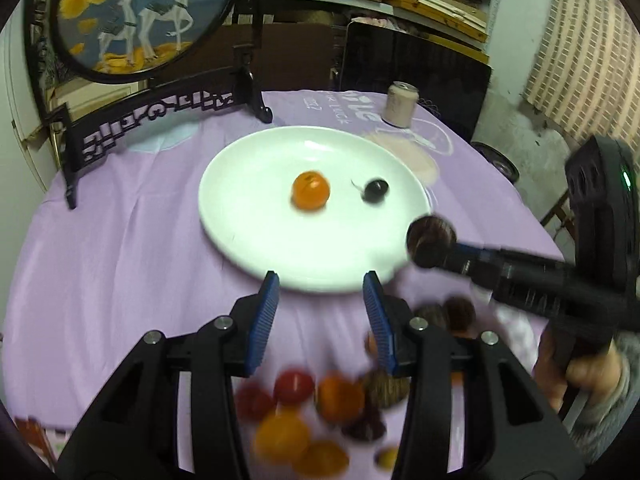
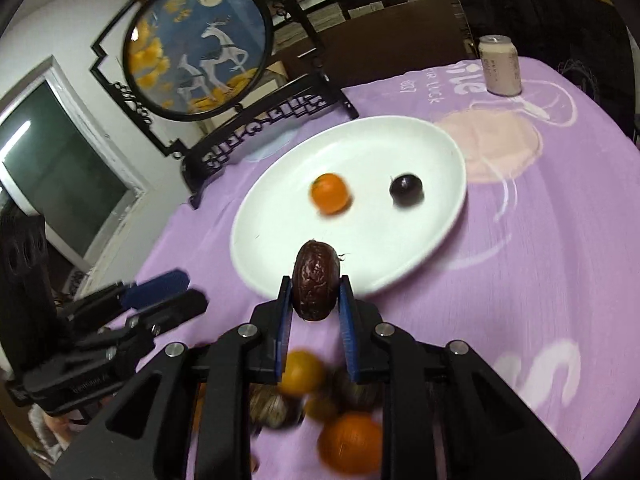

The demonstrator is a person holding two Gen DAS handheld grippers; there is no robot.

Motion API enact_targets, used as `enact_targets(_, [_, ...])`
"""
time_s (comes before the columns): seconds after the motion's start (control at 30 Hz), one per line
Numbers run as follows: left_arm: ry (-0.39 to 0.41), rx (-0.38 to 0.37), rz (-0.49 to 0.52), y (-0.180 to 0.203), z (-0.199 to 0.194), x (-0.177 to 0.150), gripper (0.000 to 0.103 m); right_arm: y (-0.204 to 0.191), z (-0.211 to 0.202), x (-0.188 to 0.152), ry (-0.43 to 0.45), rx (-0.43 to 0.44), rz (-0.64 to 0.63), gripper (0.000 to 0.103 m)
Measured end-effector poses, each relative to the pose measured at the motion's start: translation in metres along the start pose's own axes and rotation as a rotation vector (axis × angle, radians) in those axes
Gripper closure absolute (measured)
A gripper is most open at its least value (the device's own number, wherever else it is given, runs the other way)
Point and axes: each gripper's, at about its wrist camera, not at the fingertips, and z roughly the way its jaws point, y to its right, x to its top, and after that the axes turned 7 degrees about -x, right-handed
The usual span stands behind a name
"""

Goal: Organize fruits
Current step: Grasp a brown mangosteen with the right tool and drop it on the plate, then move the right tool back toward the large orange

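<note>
Two pairs of tongs work over the bench, and the white plate (image 2: 420,256) serves as the landmark. The right tongs (image 2: 314,286) are clamped on a dark brown wrinkled fruit (image 2: 316,284), held on end just over the plate's near rim. From the left wrist view, that same fruit (image 1: 431,242) hangs at the plate's (image 1: 248,248) right edge at the tip of the right tongs (image 1: 448,250). The left tongs (image 1: 320,300) stand apart with nothing between the blue pads (image 1: 266,312), just short of the plate's near rim; in the right wrist view they (image 2: 168,292) sit left of the plate.

On the plate lie an orange fruit (image 2: 330,193) near its middle and a dark round fruit (image 2: 406,189) to the right of it, well apart.

On the near side of the plate, on the purple cloth (image 2: 540,240), a blurred heap of loose fruit (image 1: 316,408) lies under the tongs: orange, red and dark brown pieces.

Beyond the plate stands a pale drink can (image 2: 500,66), and to the far left a round deer picture in a black stand (image 2: 196,44).
</note>
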Motion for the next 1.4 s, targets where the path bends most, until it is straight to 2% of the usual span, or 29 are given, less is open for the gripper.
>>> enact_targets(0.1, [-0.019,-0.013,-0.030,-0.007,0.025,0.017,0.056,0.002,0.017,0.010,-0.002,-0.030,0.001,0.080])
enact_targets(0.2, [-0.028,-0.016,-0.055,-0.013,0.044,0.020,0.052,0.011,0.031,0.013,-0.028,-0.013,0.043,0.078])
enact_targets(0.3, [-0.034,-0.025,-0.075,-0.020,0.048,0.014,0.045,0.022,0.033,0.013,-0.032,0.008,0.084,0.076])
enact_targets(0.37, [-0.029,-0.028,-0.087,-0.026,0.048,0.014,0.040,0.026,0.032,0.015,-0.028,0.014,0.105,0.069])
enact_targets(0.47, [-0.033,-0.056,-0.110,-0.031,0.048,0.015,0.040,0.030,0.028,0.015,-0.019,0.028,0.128,0.069])
enact_targets(0.57, [-0.015,-0.045,-0.101,-0.032,0.033,0.010,0.040,0.028,0.023,0.013,-0.008,0.019,0.111,0.069])
enact_targets(0.63, [-0.001,-0.038,-0.091,-0.033,0.017,0.002,0.040,0.027,0.020,0.012,-0.005,0.021,0.102,0.069])
enact_targets(0.7, [0.017,-0.010,-0.079,-0.033,-0.001,-0.014,0.035,0.027,0.017,0.010,-0.008,0.026,0.103,0.069])
enact_targets(0.9, [0.019,0.028,-0.071,-0.035,-0.030,-0.062,0.034,0.026,0.002,-0.001,-0.001,0.049,0.101,0.066])
enact_targets(1.0, [0.002,0.036,-0.043,-0.028,-0.037,-0.085,0.034,0.022,-0.012,-0.015,0.019,0.049,0.087,0.058])
enact_targets(1.03, [-0.007,0.041,-0.029,-0.026,-0.037,-0.092,0.034,0.021,-0.017,-0.020,0.026,0.042,0.076,0.052])
enact_targets(1.1, [-0.031,0.047,-0.001,-0.022,-0.037,-0.106,0.024,0.017,-0.028,-0.033,0.051,0.021,0.048,0.044])
enact_targets(1.13, [-0.041,0.050,0.006,-0.020,-0.036,-0.110,0.023,0.017,-0.032,-0.038,0.060,0.014,0.041,0.042])
enact_targets(1.2, [-0.052,0.032,0.005,-0.019,-0.035,-0.118,0.018,0.015,-0.039,-0.050,0.065,0.009,0.029,0.042])
enact_targets(1.4, [-0.088,-0.050,-0.022,-0.022,-0.026,-0.118,0.018,0.015,-0.051,-0.077,0.047,0.012,0.013,0.041])
